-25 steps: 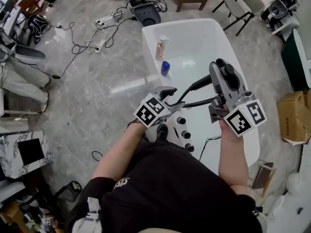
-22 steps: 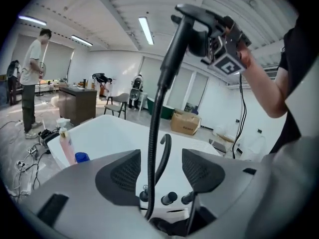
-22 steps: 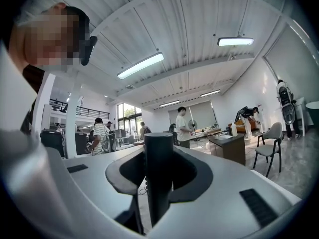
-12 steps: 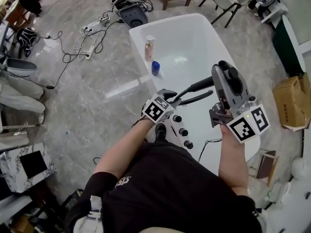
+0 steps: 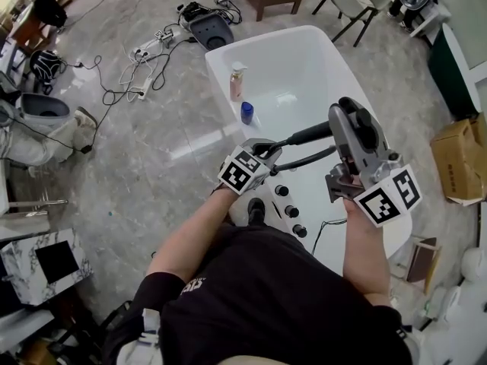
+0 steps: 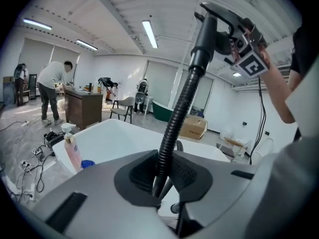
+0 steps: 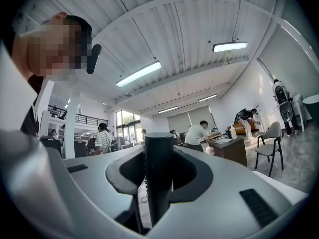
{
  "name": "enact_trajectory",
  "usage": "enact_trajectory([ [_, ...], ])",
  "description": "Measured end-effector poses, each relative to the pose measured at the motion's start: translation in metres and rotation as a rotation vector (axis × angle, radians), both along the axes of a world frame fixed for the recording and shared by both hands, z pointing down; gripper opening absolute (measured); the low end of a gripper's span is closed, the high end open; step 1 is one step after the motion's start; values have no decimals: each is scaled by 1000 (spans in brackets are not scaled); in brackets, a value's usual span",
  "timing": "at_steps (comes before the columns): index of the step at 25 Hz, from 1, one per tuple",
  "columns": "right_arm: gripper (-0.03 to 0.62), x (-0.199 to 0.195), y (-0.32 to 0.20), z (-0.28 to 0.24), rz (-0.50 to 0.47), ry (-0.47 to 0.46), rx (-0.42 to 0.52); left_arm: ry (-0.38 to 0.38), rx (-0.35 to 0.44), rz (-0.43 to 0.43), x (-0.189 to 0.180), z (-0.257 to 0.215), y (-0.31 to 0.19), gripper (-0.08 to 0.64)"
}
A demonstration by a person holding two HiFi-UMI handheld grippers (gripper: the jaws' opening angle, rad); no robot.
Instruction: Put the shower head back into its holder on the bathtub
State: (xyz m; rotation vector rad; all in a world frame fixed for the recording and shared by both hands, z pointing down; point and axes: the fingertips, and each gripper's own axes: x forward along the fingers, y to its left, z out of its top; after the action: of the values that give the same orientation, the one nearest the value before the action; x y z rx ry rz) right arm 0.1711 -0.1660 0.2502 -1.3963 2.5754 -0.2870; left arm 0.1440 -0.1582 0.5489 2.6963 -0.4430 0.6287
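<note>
Shower head (image 5: 308,134): handle clamped in right tongs (image 5: 341,122), over bathtub (image 5: 304,73). Left tongs (image 5: 266,151): just closing, pinching ribbed hose (image 6: 175,123).

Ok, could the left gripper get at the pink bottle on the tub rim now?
Probably not yet: the left gripper has just been closing on the black hose and now grips it. The pink bottle stands farther along the tub rim.

Nowhere could a word, number or brand be read. The small white print (image 5: 191,284) on the black shirt (image 5: 262,303) was too small to make out, and the pink bottle (image 5: 237,84) showed no legible label.
</note>
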Motion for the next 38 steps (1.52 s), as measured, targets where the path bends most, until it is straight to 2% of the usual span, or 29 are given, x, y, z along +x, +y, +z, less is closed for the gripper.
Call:
enact_trajectory([
  [5,117,-13,2,12,-5,-20,-9,18,73,-107,-46,-27,-43,55],
  [9,117,-6,3,-1,-8,-44,8,35,124,-190,-69,-66,-74,55],
  [11,117,-1,4,-5,-6,-51,10,12,153,-178,-68,-73,-79,55],
  [14,115,-7,4,-1,-11,-37,0,-71,171,-98,-60,-52,-69,65],
  [16,115,-17,4,5,-24,-24,-12,-132,159,-58,-61,-29,-56,90],
  [19,115,-24,0,18,-36,-23,-43,-168,108,-40,-67,-3,-36,184],
  [23,115,-18,-4,34,-26,-28,-84,-121,35,-84,-75,3,-26,187],
  [28,117,-21,-12,72,9,60,-143,-68,-5,-180,-110,4,-35,184],
  [31,115,-27,-14,93,15,35,-193,-43,-20,-222,-128,4,-42,178],
  [33,115,-36,-14,101,6,22,-212,-28,-32,-242,-139,3,-46,170],
  [38,115,-59,-19,124,2,71,-258,-9,-63,-251,-158,7,-46,155],
])
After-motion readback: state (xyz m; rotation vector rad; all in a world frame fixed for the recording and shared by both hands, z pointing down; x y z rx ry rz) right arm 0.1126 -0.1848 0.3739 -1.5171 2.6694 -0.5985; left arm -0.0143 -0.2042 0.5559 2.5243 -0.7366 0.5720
